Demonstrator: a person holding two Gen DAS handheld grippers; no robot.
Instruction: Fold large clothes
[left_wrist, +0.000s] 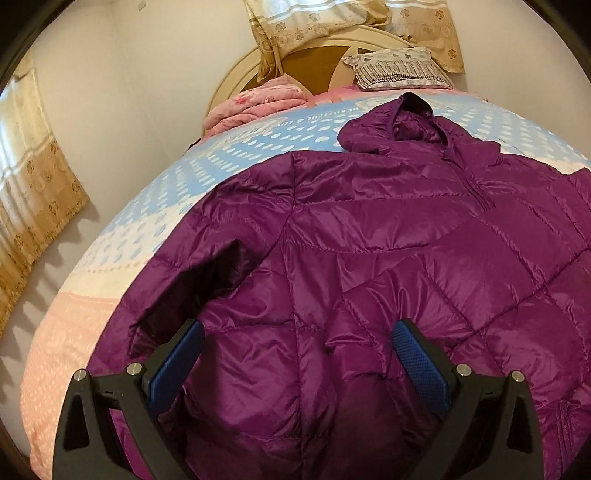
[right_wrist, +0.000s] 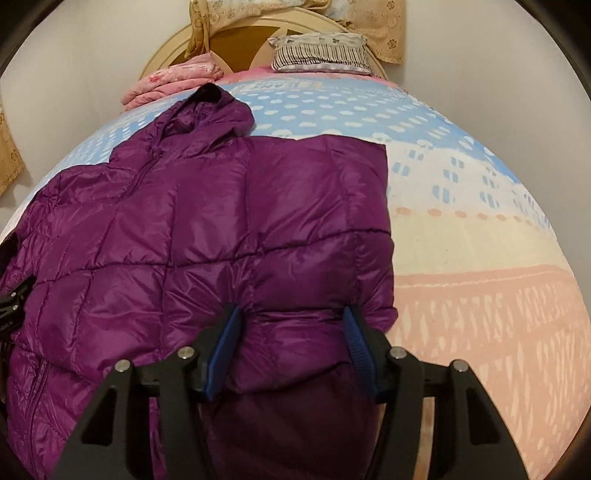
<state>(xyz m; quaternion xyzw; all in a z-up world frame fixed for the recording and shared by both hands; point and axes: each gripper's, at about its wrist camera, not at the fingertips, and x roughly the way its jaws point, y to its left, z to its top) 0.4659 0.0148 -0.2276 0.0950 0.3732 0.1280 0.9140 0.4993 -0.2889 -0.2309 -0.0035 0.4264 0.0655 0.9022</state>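
A shiny purple quilted hooded jacket (left_wrist: 332, 240) lies spread on the bed, front up, its hood (left_wrist: 406, 125) toward the headboard. My left gripper (left_wrist: 299, 326) hangs wide open just over its lower left part, next to a sleeve (left_wrist: 192, 280) folded inward, and holds nothing. In the right wrist view the jacket (right_wrist: 221, 221) has its right side folded in to a straight edge. My right gripper (right_wrist: 291, 310) stands about half open astride a puffy fold at the jacket's lower right corner. The fabric fills the gap between the blue pads (right_wrist: 225, 350), with no firm pinch visible.
The bedspread (right_wrist: 480, 240) is blue, white and pink, with bare cover right of the jacket. A striped pillow (left_wrist: 399, 68) and a folded pink blanket (left_wrist: 255, 107) lie at the round headboard (right_wrist: 166, 51). A gold curtain (left_wrist: 33, 192) hangs at the left wall.
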